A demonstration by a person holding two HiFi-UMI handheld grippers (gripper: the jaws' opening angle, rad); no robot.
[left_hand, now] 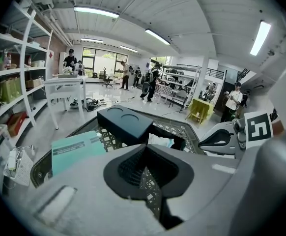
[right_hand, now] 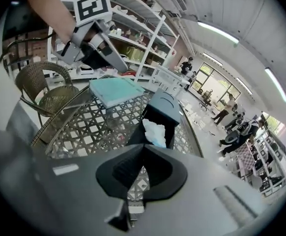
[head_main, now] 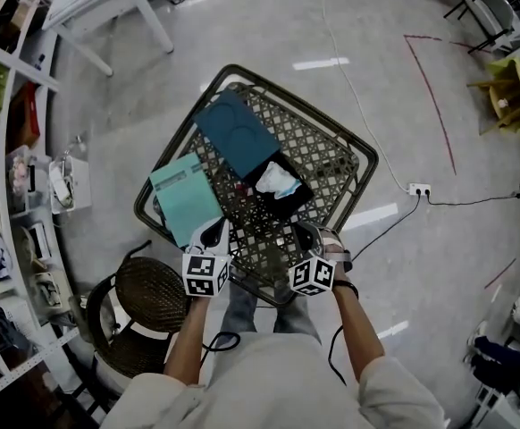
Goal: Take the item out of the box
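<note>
Jaws closed, left gripper (head_main: pixel 215 232) and right gripper (head_main: pixel 306 234) tilt downward over table (head_main: pixel 324 148).

On the tabletop (head_main: pixel 336 164) four things are counted: one open black box (head_main: pixel 297 200) at the centre, one white item (head_main: pixel 276 180) inside it, one dark lid (head_main: pixel 236 132) at eleven o'clock and one teal flat packet (head_main: pixel 186 197) at nine o'clock. Two tools are counted, the left tool (head_main: pixel 212 232) at seven o'clock and the right tool (head_main: pixel 307 235) at five. One wicker chair (head_main: pixel 151 295) is counted at eight o'clock, off the tabletop.
</note>
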